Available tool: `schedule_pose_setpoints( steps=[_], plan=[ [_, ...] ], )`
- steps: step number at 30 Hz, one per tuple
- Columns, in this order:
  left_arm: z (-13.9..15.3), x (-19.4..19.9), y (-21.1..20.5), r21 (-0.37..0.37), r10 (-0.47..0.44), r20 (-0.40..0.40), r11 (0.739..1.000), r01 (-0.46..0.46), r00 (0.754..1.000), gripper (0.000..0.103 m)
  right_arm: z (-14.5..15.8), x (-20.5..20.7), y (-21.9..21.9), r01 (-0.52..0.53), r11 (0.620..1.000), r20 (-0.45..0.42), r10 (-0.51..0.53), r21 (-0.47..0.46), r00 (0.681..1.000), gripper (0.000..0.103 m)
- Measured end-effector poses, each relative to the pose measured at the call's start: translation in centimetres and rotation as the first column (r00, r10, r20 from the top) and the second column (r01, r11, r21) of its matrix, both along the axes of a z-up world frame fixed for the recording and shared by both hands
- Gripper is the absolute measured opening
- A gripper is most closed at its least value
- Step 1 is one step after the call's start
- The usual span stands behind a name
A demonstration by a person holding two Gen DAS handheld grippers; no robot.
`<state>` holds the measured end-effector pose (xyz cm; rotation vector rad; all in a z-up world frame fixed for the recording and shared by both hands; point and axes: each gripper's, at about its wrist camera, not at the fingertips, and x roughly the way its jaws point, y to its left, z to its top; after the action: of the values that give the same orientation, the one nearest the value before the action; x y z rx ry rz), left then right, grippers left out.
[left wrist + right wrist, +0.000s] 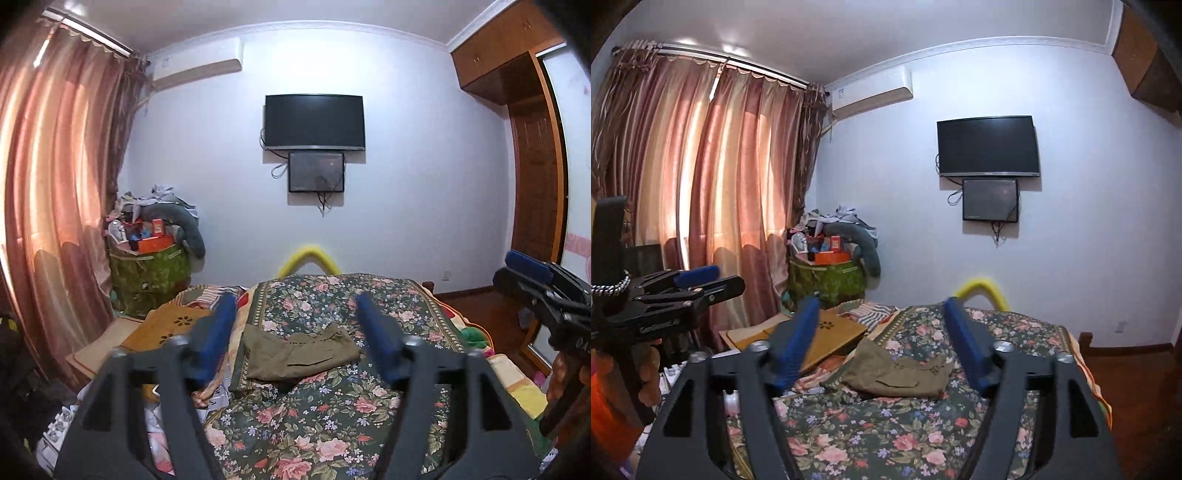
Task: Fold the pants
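Filling the bottom of the left wrist view, the left gripper has its blue fingers spread wide with nothing between them, raised above the floral bedspread. The right gripper stands the same way in the right wrist view, blue fingers wide apart and empty; it also shows at the right edge of the left wrist view. Beyond both sets of tips, in the middle of each frame, the olive pants lie folded into a compact bundle on the bedspread, touched by neither gripper. Left of them rests a tan cardboard box. Farther back, a green hamper heaped with clutter stands beside pink curtains, and a dark television hangs on the far wall.
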<state>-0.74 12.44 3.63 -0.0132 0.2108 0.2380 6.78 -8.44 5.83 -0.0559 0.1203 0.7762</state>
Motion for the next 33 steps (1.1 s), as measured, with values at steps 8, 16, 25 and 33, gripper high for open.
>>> schedule_pose_setpoints(
  steps=[8, 16, 25, 33],
  plan=[
    [-0.7, -1.3, -0.1, -0.021, 0.017, 0.020, 1.000, -0.017, 1.000, 0.095, -0.2, -0.4, 0.0, 0.060, 0.998, -0.019, -0.059, 0.016, 0.998, 0.103],
    [-1.2, -1.5, -0.7, -0.012, 0.012, 0.020, 1.000, -0.012, 1.000, 0.100, -1.0, -1.1, -0.7, 0.077, 0.997, -0.041, -0.078, -0.003, 0.996, 0.103],
    [-1.4, -1.0, -0.5, -0.012, 0.001, 0.011, 1.000, -0.001, 1.000, 0.102, -1.0, -1.6, -0.9, 0.078, 0.997, -0.039, -0.078, -0.002, 0.996, 0.103],
    [-1.9, -0.4, -0.5, -0.020, -0.006, -0.002, 1.000, 0.006, 1.000, 0.103, -1.1, -1.6, -1.1, 0.084, 0.996, -0.048, -0.084, -0.001, 0.995, 0.103]
  ],
)
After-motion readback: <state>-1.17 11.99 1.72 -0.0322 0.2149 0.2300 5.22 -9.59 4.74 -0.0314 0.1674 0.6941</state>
